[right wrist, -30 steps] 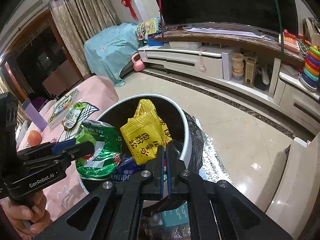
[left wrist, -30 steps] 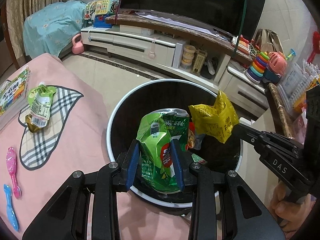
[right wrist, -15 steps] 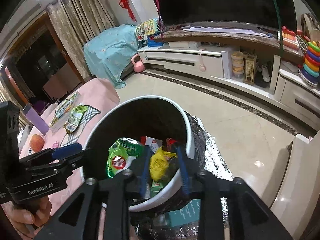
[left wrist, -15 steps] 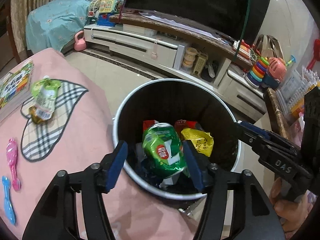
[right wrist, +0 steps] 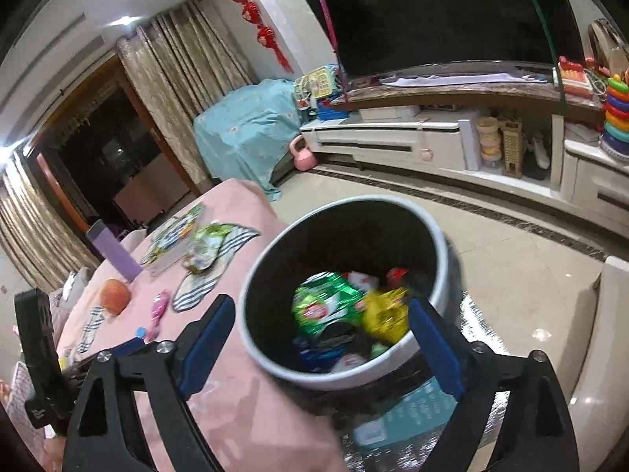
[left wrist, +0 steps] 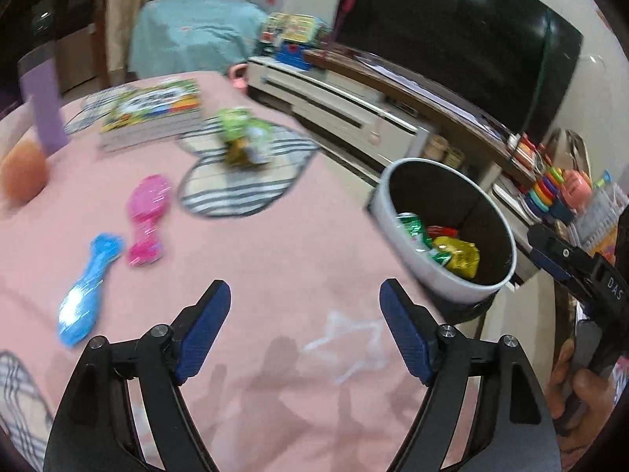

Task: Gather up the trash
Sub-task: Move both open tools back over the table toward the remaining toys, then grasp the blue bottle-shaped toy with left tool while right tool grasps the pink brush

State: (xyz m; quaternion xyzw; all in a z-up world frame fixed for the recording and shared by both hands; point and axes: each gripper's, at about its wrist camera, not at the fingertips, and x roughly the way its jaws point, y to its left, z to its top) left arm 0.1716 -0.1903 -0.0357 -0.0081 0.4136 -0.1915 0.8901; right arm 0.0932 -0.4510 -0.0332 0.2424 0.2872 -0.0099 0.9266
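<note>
Both wrappers, the green bag (right wrist: 326, 305) and the yellow packet (right wrist: 383, 314), now lie in the bin (right wrist: 440, 251), released a moment ago. The left tongs (left wrist: 304, 314) and right tongs (right wrist: 322, 338) are opening wide, empty. One green pouch (left wrist: 241, 139) remains on the pink worktop (left wrist: 275, 259), probably the next pickup.

Both wrist views look down obliquely, sharing the trash bin (left wrist: 440, 271) (right wrist: 440, 244) and pink table (left wrist: 275, 244) (right wrist: 243, 405).
</note>
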